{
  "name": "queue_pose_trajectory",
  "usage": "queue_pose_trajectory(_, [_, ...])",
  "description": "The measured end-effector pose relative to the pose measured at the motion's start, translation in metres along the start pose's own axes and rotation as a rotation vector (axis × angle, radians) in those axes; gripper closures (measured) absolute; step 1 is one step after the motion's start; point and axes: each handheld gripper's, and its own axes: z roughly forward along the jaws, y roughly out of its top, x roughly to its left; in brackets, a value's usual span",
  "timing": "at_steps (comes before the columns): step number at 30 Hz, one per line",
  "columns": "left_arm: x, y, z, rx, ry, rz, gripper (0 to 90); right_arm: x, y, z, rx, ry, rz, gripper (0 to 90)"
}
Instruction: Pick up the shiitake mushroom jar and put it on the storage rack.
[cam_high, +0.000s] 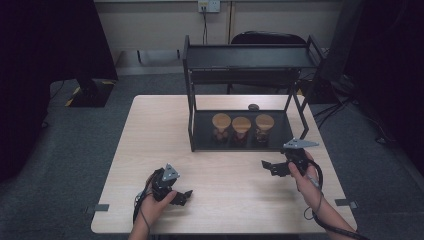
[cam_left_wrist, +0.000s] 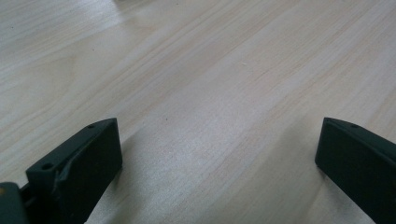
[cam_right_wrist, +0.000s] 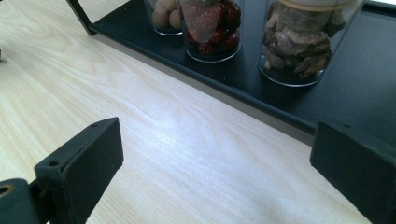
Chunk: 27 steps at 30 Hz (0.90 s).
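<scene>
Jars' (cam_right_wrist: 212, 28) tops cut off; the contents perhaps nuts.

I note a pale wood-grain table (cam_high: 150, 150), a black rack (cam_high: 245, 56), and three jars with tan lids (cam_high: 241, 123).

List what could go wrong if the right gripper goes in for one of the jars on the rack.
1. The three jars stand close together on the rack's bottom shelf; the open right gripper could knock a neighbour while closing on one.
2. The rack's top shelf sits above the jars, so lifting straight up may hit it.
3. The clear, rounded jar walls might slip between the jaws.
</scene>
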Motion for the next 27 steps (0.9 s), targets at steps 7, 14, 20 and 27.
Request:
queue_pose_trajectory(7, [0.0, 0.0, 0.0, 0.0, 0.0, 0.0, 0.2, 0.003, -0.006, -0.003, 0.004, 0.005, 0.0, 1.8])
queue_pose_trajectory(14, [0.0, 0.0, 0.0, 0.0, 0.0, 0.0, 0.2, 0.004, -0.016, -0.006, 0.014, 0.018, 0.002, 1.9])
queue_pose_trajectory(20, [0.0, 0.0, 0.0, 0.0, 0.0, 0.0, 0.2, 0.004, -0.023, -0.01, 0.018, 0.02, 0.007, 1.9])
queue_pose_trajectory(27, [0.0, 0.0, 0.0, 0.0, 0.0, 0.0, 0.2, 0.002, -0.033, -0.014, 0.028, 0.021, 0.012, 1.8])
